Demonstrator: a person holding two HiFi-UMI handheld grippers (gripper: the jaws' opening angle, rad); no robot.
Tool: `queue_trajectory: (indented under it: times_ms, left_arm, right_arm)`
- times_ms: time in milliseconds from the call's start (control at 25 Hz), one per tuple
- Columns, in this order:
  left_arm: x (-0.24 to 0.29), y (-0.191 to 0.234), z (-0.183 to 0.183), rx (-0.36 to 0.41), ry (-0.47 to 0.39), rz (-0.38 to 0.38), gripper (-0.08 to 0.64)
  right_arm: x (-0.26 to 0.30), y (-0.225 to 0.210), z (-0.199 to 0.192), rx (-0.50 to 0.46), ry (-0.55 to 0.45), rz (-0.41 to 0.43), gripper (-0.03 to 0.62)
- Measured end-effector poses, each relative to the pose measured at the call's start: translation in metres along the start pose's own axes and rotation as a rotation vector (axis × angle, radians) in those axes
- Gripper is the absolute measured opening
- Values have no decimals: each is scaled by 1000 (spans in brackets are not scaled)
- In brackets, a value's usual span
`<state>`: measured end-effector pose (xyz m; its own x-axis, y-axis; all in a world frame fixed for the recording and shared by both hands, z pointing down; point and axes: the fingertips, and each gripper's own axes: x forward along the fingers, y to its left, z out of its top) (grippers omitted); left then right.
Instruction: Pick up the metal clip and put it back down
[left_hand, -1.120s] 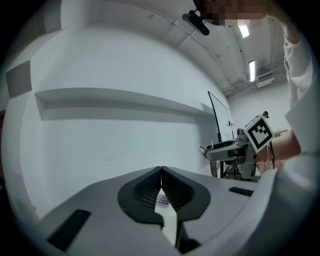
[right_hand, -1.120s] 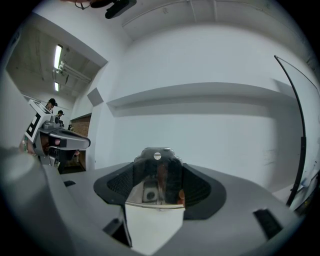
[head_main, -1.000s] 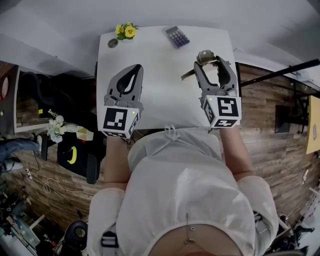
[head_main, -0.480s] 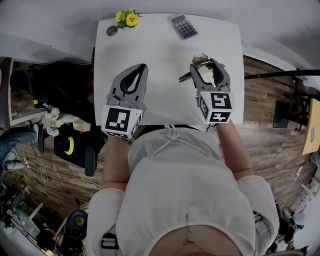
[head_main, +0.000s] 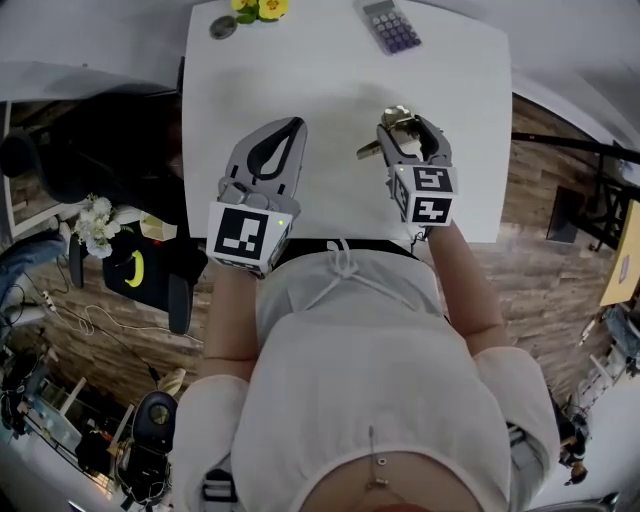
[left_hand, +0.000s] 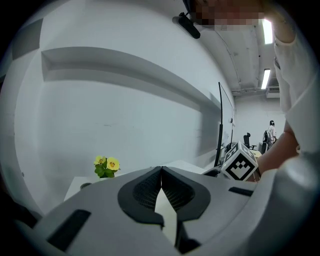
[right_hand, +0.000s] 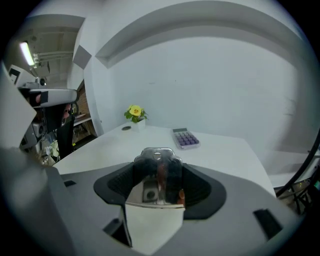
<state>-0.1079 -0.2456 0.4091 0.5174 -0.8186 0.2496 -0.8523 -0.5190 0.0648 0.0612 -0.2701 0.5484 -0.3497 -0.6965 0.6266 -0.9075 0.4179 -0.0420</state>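
Note:
My right gripper (head_main: 409, 127) (right_hand: 157, 186) is shut on the shiny metal clip (right_hand: 158, 172), which fills the gap between its black pads. In the head view the metal clip (head_main: 397, 118) sticks out past the fingertips, its handle (head_main: 368, 151) pointing left over the white table (head_main: 330, 90). The clip looks lifted a little above the tabletop. My left gripper (head_main: 283, 135) (left_hand: 161, 171) hovers over the table's left half, its jaws shut with nothing between them.
A purple calculator (head_main: 390, 24) (right_hand: 185, 137) lies at the table's far right. A small pot of yellow flowers (head_main: 259, 8) (right_hand: 134, 113) and a round dark disc (head_main: 222, 27) sit at the far left. Wooden floor and dark chairs (head_main: 110, 150) flank the table.
The view has shifted so the table sits higher in the picture. The right gripper with the clip has drifted slightly left and nearer; the left gripper stays shut beside it.

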Motion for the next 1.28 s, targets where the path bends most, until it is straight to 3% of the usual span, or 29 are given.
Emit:
queue_trajectory:
  times_ms: [160, 320, 480, 680, 1160, 1280]
  left_arm:
    - [2, 10, -16, -34, 73, 6, 18]
    - [8, 20, -21, -49, 51, 13, 18]
    - [9, 21, -34, -62, 111, 1, 18]
    - [9, 18, -40, -73, 125, -7, 18]
    - [2, 14, -48, -58, 134, -18, 18]
    - [-2, 15, -46, -46, 100, -17, 18]
  right_arm:
    - [20, 2, -24, 17, 74, 1, 293]
    - [34, 5, -42, 15, 133, 7, 293]
    - [39, 8, -52, 15, 171, 5, 293]
    - [43, 16, -66, 3, 236, -4, 295]
    - [46, 21, -77, 34, 255, -47, 302]
    - [44, 23, -75, 57, 242, -47, 308]
